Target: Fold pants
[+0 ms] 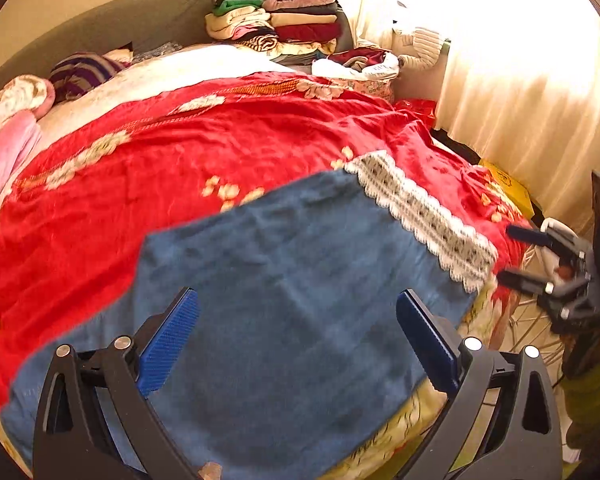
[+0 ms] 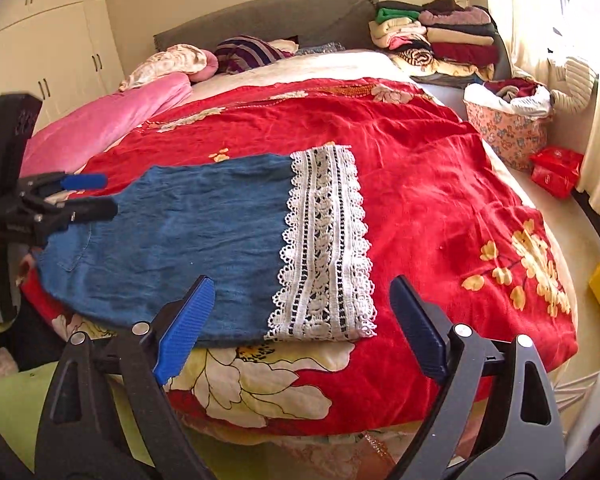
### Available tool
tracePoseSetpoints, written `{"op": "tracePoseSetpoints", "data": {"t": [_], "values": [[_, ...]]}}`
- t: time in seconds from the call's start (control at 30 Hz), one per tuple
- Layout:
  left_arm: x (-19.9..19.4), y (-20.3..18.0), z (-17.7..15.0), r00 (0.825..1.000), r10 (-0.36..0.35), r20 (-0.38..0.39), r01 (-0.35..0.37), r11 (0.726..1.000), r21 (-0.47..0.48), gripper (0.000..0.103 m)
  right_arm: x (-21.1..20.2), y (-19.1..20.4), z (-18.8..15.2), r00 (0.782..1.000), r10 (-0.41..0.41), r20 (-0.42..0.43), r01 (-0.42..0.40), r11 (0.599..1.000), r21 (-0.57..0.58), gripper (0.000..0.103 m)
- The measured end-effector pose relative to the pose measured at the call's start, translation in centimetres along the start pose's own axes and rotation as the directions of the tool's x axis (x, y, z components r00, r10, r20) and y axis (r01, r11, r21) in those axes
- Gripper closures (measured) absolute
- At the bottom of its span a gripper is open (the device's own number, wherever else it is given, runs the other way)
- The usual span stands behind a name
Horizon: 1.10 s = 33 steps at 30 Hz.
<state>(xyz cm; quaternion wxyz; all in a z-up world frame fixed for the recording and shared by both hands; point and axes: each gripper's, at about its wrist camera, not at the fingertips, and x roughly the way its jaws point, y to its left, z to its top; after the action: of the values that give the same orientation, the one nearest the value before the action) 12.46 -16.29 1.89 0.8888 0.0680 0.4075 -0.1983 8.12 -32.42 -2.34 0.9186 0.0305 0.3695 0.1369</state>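
Observation:
Blue denim pants [image 1: 292, 280] with a white lace hem [image 1: 424, 216] lie flat on the red floral bedspread [image 1: 220, 140], near the bed's front edge. In the right wrist view the pants [image 2: 188, 232] lie with the lace hem [image 2: 324, 248] on the right. My left gripper [image 1: 298, 340] is open above the blue cloth, empty; it also shows in the right wrist view [image 2: 96, 196] by the pants' left end. My right gripper [image 2: 302, 324] is open and empty just in front of the lace hem; it also shows in the left wrist view [image 1: 512, 256] beside the hem.
Stacks of folded clothes [image 2: 440, 36] sit at the headboard. A floral basket of laundry [image 2: 508, 120] and a red packet [image 2: 556, 172] stand at the bed's right side. Pink bedding [image 2: 100, 124] lies left. A yellow box [image 1: 508, 188] lies by the curtain.

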Motion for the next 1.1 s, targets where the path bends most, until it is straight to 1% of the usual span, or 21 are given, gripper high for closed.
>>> {"op": "tracePoseSetpoints", "data": {"t": [0.1,0.23,0.37,0.47,0.57,0.63,0.67,0.7,0.73,0.8,0.83,0.87,0.9,0.93,1.0,1.07,1.1], "values": [[1.1,-0.9,2.0,1.000,0.011,0.005,-0.011,0.999,0.049,0.005,1.0,-0.6,-0.2,1.000,0.005,-0.017,-0.004,0.999,0.052,0.020],[2.8,-2.3,4.4,1.000,0.017,0.008,-0.018,0.992,0.122,0.005,1.9,-0.6,-0.4,1.000,0.016,-0.020,-0.014,0.998,0.066,0.020],[4.8,-2.9,6.5,1.000,0.013,-0.011,-0.011,0.990,0.141,0.005,2.4,-0.8,-0.4,0.999,0.026,-0.020,-0.024,0.997,0.076,0.020],[6.7,-3.0,8.3,0.999,0.001,-0.042,0.005,0.990,0.140,0.005,2.7,-1.3,-0.4,0.999,0.035,-0.022,-0.032,0.994,0.104,0.020],[8.4,-3.6,9.5,0.999,-0.003,-0.048,0.011,0.985,0.173,0.005,3.4,-1.7,-0.6,0.999,0.037,-0.033,-0.033,0.992,0.119,0.020],[9.5,-3.8,10.0,0.999,0.012,-0.053,-0.001,0.979,0.202,0.005,3.7,-1.8,-0.6,0.999,0.021,-0.041,-0.016,0.993,0.116,0.020],[10.5,-3.9,10.3,0.998,0.035,-0.050,-0.023,0.974,0.227,0.006,3.9,-1.7,-0.7,0.999,0.018,-0.044,-0.013,0.994,0.111,0.020],[11.3,-3.9,10.5,0.998,0.033,-0.058,-0.019,0.973,0.229,0.006,4.1,-1.7,-0.7,0.999,0.021,-0.044,-0.016,0.994,0.111,0.020],[12.1,-3.8,10.6,0.997,0.017,-0.069,-0.002,0.975,0.221,0.008,4.3,-1.8,-0.8,0.999,0.024,-0.044,-0.019,0.993,0.116,0.020],[13.5,-3.6,10.8,0.994,-0.050,-0.098,0.069,0.978,0.197,0.021,4.6,-2.0,-0.9,0.998,0.033,-0.048,-0.027,0.992,0.125,0.020],[13.9,-3.6,10.9,0.991,-0.071,-0.112,0.092,0.977,0.193,0.030,4.8,-2.0,-0.9,0.998,0.035,-0.050,-0.028,0.991,0.127,0.020],[14.3,-3.6,10.9,0.988,-0.094,-0.126,0.117,0.975,0.189,0.034,4.9,-2.0,-1.0,0.998,0.037,-0.053,-0.030,0.991,0.128,0.021],[15.0,-3.8,10.7,0.982,-0.121,-0.145,0.146,0.972,0.181,0.036,5.2,-2.1,-1.0,0.997,0.035,-0.062,-0.027,0.992,0.126,0.021],[15.5,-3.9,10.6,0.978,-0.140,-0.156,0.167,0.970,0.179,0.041,5.5,-2.1,-1.0,0.997,0.029,-0.072,-0.020,0.992,0.128,0.024],[16.3,-4.2,10.3,0.975,-0.151,-0.164,0.180,0.966,0.185,0.042,5.7,-2.1,-0.9,0.997,0.030,-0.071,-0.021,0.991,0.134,0.032],[17.0,-4.2,9.9,0.972,-0.159,-0.174,0.190,0.966,0.178,0.042,5.9,-2.4,-0.7,0.997,0.039,-0.068,-0.029,0.990,0.141,0.051],[17.6,-3.9,9.8,0.968,-0.167,-0.186,0.198,0.966,0.163,0.043,6.0,-2.5,-0.6,0.997,0.048,-0.067,-0.038,0.989,0.144,0.054]]}}
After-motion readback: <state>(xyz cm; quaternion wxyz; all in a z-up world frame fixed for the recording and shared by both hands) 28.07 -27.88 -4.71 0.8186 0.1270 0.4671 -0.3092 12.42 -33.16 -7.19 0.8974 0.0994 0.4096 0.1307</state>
